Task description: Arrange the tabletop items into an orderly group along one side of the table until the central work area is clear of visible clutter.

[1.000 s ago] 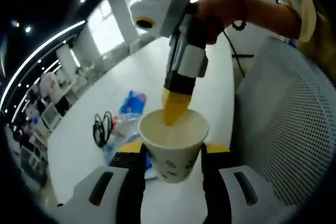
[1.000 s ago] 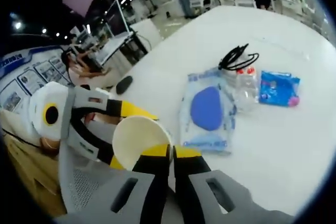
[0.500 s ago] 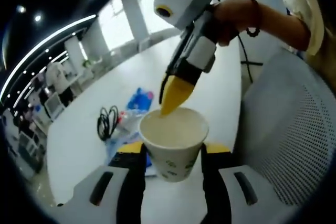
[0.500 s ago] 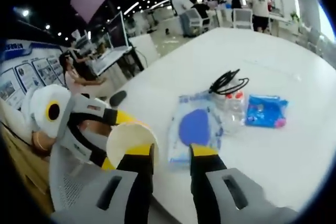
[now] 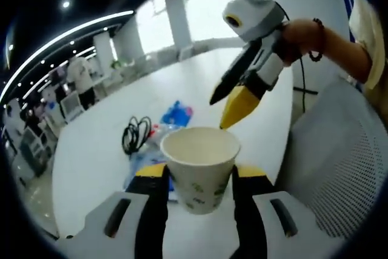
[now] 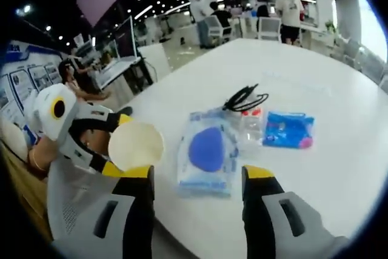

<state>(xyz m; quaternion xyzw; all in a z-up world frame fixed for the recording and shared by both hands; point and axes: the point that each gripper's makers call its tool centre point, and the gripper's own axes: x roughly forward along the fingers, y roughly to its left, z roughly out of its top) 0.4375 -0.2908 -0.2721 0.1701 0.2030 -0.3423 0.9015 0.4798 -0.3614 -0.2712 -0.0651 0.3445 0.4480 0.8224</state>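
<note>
Cup: a white paper cup with small green marks on its side, upright and seemingly empty, is held above the near edge of the table.
Left gripper: closed on the cup's lower wall, one jaw on each side.
Right gripper: spread wide, nothing held; seen in the left gripper view up and right of the cup, apart from its rim.
Clutter: a clear bag with a blue pad, a blue packet, a black cable and a small clear item with red caps lie grouped mid-table.
Risk: the thin wall could be crushed if squeezed harder.
Risk: the cup could slip or tip if set down crooked at the edge.
</note>
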